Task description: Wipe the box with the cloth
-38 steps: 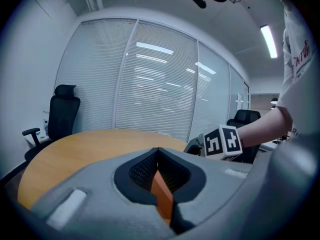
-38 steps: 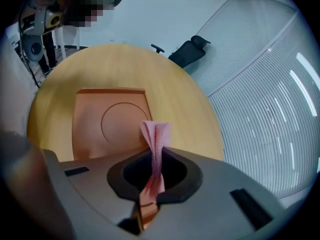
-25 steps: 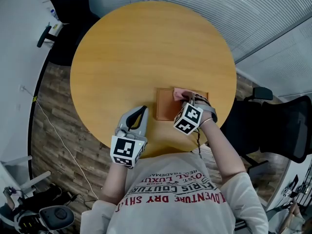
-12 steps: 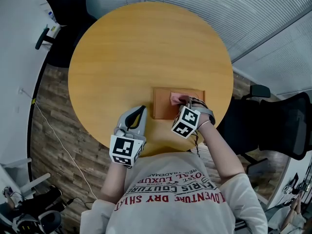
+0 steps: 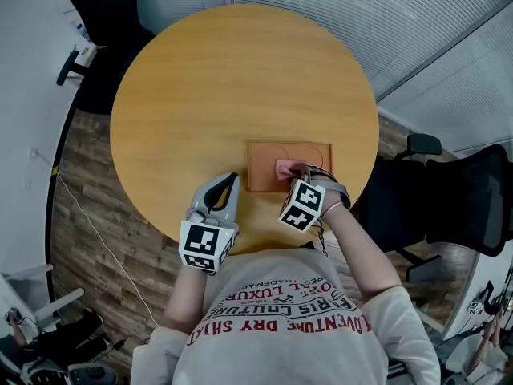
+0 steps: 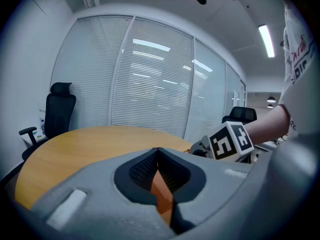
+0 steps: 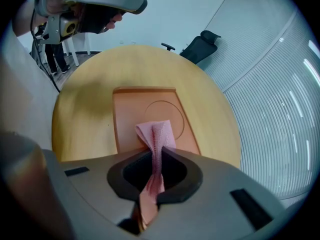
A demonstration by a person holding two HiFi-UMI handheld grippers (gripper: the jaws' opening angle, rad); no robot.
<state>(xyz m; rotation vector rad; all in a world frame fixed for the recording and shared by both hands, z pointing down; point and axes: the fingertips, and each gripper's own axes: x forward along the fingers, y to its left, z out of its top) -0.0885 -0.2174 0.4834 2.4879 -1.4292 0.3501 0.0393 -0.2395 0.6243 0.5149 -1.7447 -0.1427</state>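
A flat orange-brown box (image 5: 264, 171) lies on the round wooden table (image 5: 200, 87) near its front edge. A circle is pressed into the lid of the box (image 7: 131, 111). My right gripper (image 5: 297, 172) is shut on a pink cloth (image 5: 285, 168), whose free end rests on the box top. From the right gripper view, the cloth (image 7: 156, 133) runs out of the closed jaws of the right gripper (image 7: 159, 156) onto the lid. My left gripper (image 5: 233, 180) sits shut and empty just left of the box's near corner. The left gripper (image 6: 158, 151) shows its jaws meeting.
Black office chairs stand to the right (image 5: 473, 207) and at the far left (image 5: 100, 14) of the table. A cable (image 5: 96, 231) trails over the wood floor on the left. White blinds (image 5: 361, 14) cover the glass wall behind the table.
My right gripper has drawn the cloth from the box's far edge toward me, to about the middle of the lid. The left gripper has stayed where it was.
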